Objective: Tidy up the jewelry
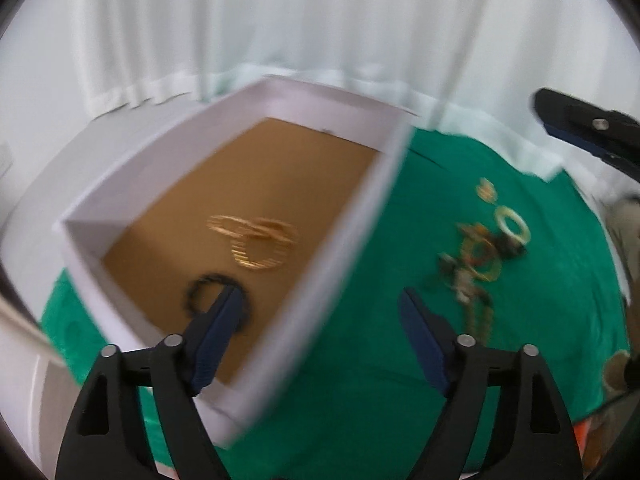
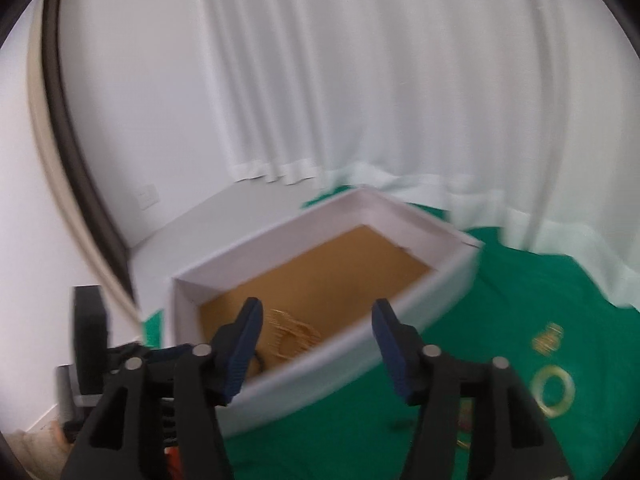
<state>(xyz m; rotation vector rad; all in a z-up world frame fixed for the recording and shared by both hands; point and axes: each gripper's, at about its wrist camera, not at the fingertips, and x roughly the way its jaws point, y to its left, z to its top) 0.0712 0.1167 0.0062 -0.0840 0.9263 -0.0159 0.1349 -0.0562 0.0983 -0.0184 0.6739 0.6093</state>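
A white box (image 1: 356,216) with a brown floor sits on a green cloth (image 1: 360,380). Inside lie gold bangles (image 1: 256,244) and a black beaded bracelet (image 1: 200,286). My left gripper (image 1: 322,300) is open and empty, held above the box's right wall. A heap of mixed jewelry (image 1: 476,268) and a cream ring (image 1: 514,226) lie on the cloth to the right. In the right wrist view my right gripper (image 2: 318,312) is open and empty over the box's near wall (image 2: 340,360); gold bangles (image 2: 294,336) show inside, a cream ring (image 2: 554,394) at right.
White curtains (image 2: 360,80) hang behind the table. Small gold earrings (image 1: 486,190) lie at the back of the cloth, also seen in the right wrist view (image 2: 546,338). The right gripper's body (image 1: 592,128) shows at upper right. A dark door frame (image 2: 68,160) stands left.
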